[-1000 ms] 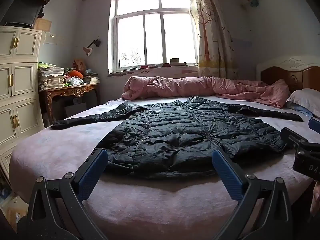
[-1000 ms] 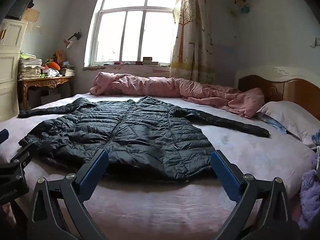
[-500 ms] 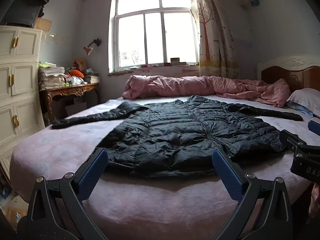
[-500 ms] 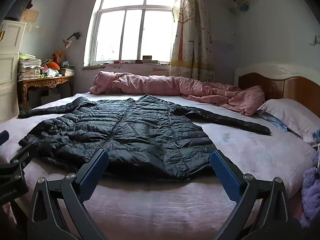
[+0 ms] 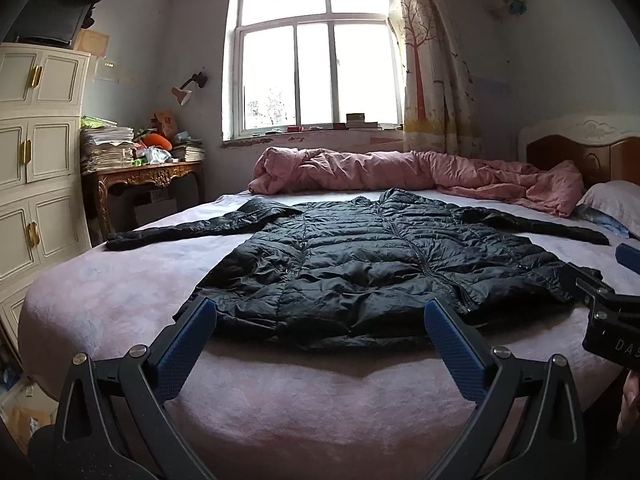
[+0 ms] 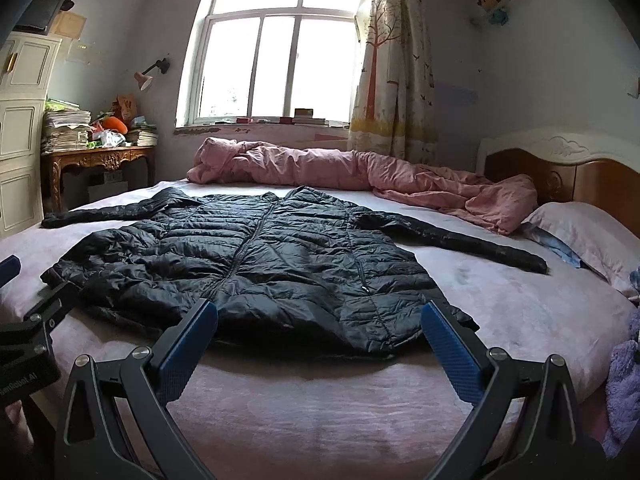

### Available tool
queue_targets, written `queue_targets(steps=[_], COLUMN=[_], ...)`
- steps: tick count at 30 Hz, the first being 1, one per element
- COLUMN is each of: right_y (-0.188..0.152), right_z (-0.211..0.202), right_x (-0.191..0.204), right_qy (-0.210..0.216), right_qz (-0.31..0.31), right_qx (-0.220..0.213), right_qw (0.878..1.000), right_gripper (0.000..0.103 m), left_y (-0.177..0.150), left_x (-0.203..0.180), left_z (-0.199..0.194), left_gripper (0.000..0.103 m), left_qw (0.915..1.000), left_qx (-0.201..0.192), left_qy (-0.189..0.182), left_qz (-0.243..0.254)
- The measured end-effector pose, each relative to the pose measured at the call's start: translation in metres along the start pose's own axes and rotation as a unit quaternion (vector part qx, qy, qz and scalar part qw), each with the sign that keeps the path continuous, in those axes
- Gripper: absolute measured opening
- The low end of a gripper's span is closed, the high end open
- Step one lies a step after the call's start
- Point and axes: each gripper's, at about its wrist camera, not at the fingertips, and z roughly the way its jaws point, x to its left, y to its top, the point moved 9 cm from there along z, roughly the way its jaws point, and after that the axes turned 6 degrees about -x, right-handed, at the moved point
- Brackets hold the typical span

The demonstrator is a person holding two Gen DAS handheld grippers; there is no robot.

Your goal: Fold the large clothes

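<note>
You get soft daylight from the blown-out window, a dim foreground, a faint shadow under the jacket, sharp focus, and heavy fisheye bending with dark corners.

Bed, pink sheet: black quilted jacket flat, sleeves spread; pink duvet bunched along far edge; pillow by headboard.
</note>
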Motion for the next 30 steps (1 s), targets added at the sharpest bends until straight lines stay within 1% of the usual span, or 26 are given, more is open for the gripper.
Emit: queue_targets(steps=[2,6,14,22,30], right_y=[0.000,0.004,0.005,-0.003,-0.005], right_z=[0.000,-0.002,0.000,0.005,0.006], right_x=[0.000,-0.007,-0.024,-0.021,-0.019], right_qy=[-0.001,-0.014,-0.022,-0.019,-0.019], right_qz=[-0.003,-0.008,0.007,0.002,0.001], right_qx=[0.001,-0.004,-0.001,0.008,0.011], right_qw=[1.000,1.000,1.000,1.000,1.000], right_gripper=[0.103,0.103,0.103,0.103,0.103], left_y=[0.000,-0.003,-0.006,-0.006,-0.005], left_x=[0.001,0.000,-0.006,-0.004,-0.002], left_z=[0.000,0.004,0.005,0.004,0.003], left_gripper=[0.103,0.103,0.103,0.103,0.103], left_qw=[1.0000,0.9999,0.9999,1.0000,1.0000], left_qx=[-0.002,0.003,0.008,0.004,0.002], left_qy=[0.002,-0.006,-0.011,-0.001,0.000], left_qz=[-0.001,-0.013,-0.005,0.004,0.001])
